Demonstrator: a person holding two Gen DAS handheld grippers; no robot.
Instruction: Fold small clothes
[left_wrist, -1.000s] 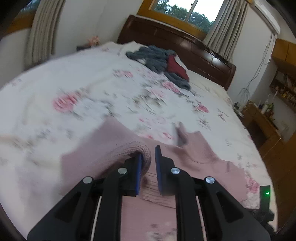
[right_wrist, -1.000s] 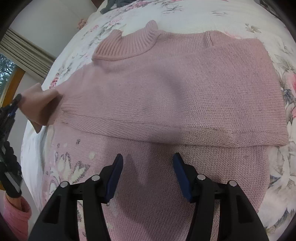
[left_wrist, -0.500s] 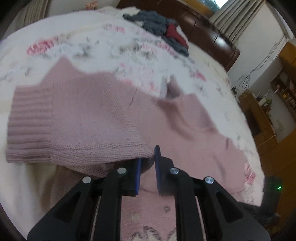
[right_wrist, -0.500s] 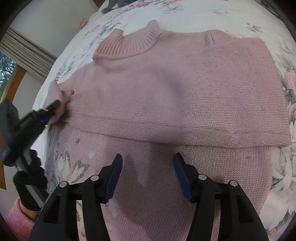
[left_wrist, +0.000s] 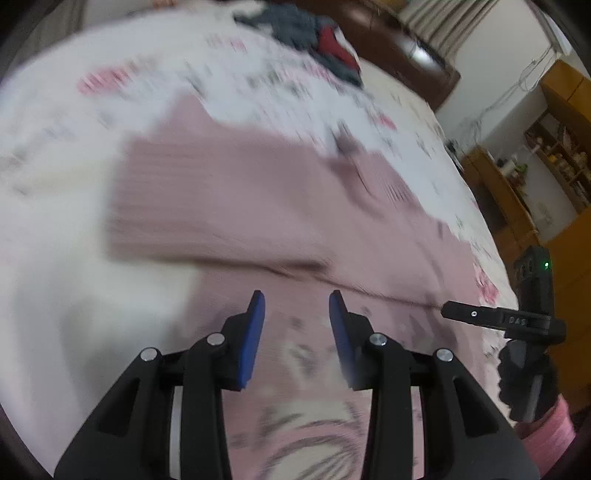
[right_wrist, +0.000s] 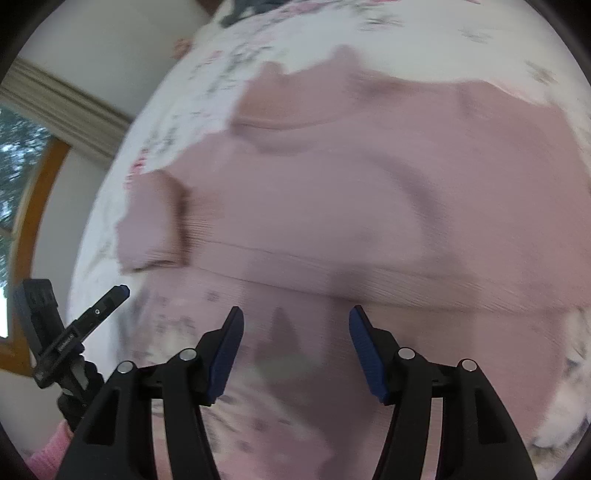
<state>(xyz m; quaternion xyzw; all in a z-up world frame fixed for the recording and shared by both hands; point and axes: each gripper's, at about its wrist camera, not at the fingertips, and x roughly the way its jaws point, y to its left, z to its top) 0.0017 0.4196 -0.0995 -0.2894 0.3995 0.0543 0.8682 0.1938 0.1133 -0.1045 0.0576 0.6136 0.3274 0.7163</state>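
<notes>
- Pink sweater (left_wrist: 258, 206) lies flat on the floral bedspread (left_wrist: 55, 206), collar end away from the cameras; both views motion-blurred.
- One sleeve (right_wrist: 155, 221) folded across the body, its cuff sticking out past the sweater's left edge onto the bedspread.
- Left gripper (left_wrist: 297, 314) over the sweater's lower part, blue pads apart, nothing between them, not touching the fabric as far as the blur lets me tell.
- Right gripper (right_wrist: 295, 332) also above the lower part, jaws spread wider, empty.
- Each gripper shows in the other's view: right one at the right edge of the left view, left one at the lower left of the right view, both beside the sweater, off to its sides.
- Pile of grey and red clothes (left_wrist: 317, 48) at the far end of the bed near the dark wooden headboard (left_wrist: 413, 55), well apart from the sweater.
- Wooden cabinet and shelves (left_wrist: 554, 158) right of the bed; window with curtain (right_wrist: 51, 103) on the left.
- Nothing lying on top of the sweater.
</notes>
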